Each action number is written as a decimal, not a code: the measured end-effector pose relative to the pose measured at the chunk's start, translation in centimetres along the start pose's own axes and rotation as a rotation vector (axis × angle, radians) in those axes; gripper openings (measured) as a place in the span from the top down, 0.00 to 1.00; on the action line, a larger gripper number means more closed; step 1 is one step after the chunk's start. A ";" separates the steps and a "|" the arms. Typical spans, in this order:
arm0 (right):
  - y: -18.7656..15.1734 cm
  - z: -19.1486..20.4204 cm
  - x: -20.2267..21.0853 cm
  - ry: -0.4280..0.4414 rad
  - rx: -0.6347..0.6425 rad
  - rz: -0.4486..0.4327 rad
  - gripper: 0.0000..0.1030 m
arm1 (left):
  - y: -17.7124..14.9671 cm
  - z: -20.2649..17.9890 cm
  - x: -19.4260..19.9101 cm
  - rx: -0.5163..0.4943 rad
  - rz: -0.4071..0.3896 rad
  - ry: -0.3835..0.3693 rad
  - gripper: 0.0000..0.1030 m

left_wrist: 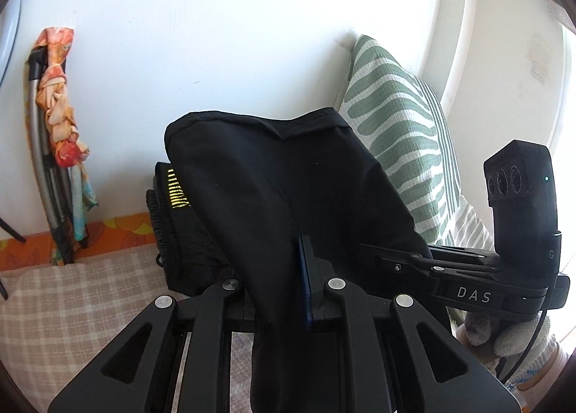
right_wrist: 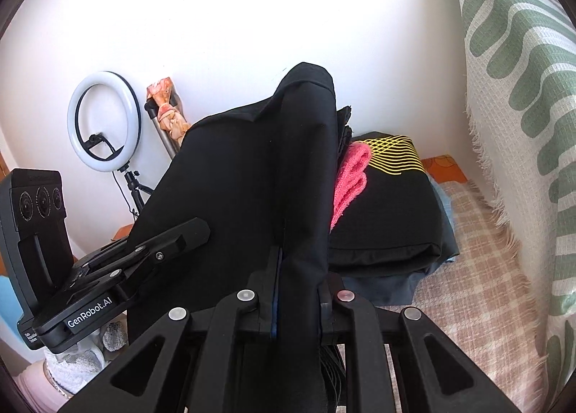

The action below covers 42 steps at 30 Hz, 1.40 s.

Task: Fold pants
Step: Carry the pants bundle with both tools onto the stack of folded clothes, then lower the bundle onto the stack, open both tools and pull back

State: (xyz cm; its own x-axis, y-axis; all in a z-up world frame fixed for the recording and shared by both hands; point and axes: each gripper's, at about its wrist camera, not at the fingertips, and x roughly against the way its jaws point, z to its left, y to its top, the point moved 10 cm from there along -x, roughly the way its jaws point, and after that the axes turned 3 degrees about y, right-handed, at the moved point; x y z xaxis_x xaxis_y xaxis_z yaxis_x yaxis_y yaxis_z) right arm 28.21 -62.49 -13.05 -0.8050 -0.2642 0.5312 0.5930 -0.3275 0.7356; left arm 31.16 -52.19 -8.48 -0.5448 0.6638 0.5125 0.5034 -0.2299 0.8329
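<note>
The black pants (left_wrist: 280, 190) are held up in the air between both grippers above the checked bed cover. My left gripper (left_wrist: 277, 280) is shut on a fold of the black pants, whose cloth drapes over its fingers. My right gripper (right_wrist: 298, 269) is shut on the other side of the pants (right_wrist: 252, 175). The right gripper shows in the left wrist view (left_wrist: 392, 254), clamped on the cloth's right edge. The left gripper shows in the right wrist view (right_wrist: 180, 236), clamped on the cloth's left edge.
A stack of folded clothes (right_wrist: 392, 211), black with yellow lines and a pink piece (right_wrist: 351, 182), lies on the checked bed cover (right_wrist: 468, 269) behind the pants. A green-and-white pillow (left_wrist: 399, 114) leans at the right. A ring light (right_wrist: 104, 121) and a folded stand (left_wrist: 54, 146) stand by the wall.
</note>
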 end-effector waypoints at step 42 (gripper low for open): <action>8.5 -9.8 -9.1 -0.316 0.103 0.023 0.57 | 2.2 4.4 -12.4 0.032 0.098 0.151 0.73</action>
State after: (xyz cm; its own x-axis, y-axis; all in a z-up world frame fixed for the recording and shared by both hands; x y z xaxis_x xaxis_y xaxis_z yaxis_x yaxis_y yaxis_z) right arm 40.81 -71.72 -15.71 -0.7675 0.0289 0.6404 0.6189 -0.2269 0.7520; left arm 41.93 -57.79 -13.89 -0.5849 0.5244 0.6188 0.5791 -0.2641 0.7713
